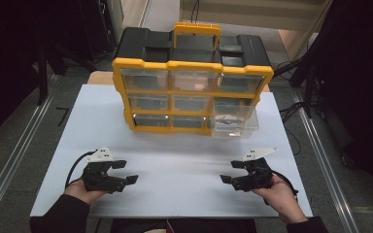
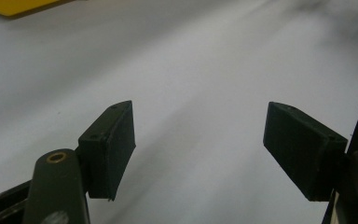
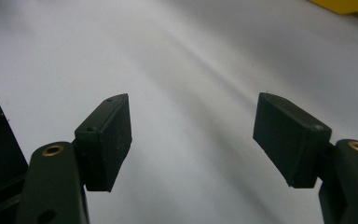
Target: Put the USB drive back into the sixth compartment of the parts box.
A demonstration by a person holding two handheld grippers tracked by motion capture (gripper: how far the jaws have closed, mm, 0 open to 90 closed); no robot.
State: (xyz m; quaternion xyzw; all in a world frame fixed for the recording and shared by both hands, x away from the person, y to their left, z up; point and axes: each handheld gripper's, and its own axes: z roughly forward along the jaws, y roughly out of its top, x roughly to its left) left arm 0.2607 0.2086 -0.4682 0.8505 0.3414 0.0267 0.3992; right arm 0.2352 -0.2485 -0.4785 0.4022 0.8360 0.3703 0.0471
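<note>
While a yellow-and-black drawer organizer [image 1: 193,80] stands upright at the far middle of the white counter [image 1: 175,165], its clear drawers sit in 3 rows of 3 facing the person. Its lower right drawer [image 1: 234,121] is pulled forward out of the frame, and the yellow carry handle [image 1: 197,30] rises on top. Well apart from it, near the front edge, the left gripper [image 1: 128,171] is held low over the counter in the left hand [image 1: 82,191], its tips pointing inward to the right. The right gripper [image 1: 229,172] mirrors it in the right hand [image 1: 279,191], tips pointing left. Both forearms come in from the bottom in dark sleeves. In the left gripper view, the jaws stand wide apart with bare white counter between the pads [image 2: 109,149]. In the right gripper view, the jaws are likewise spread wide over bare counter.
</note>
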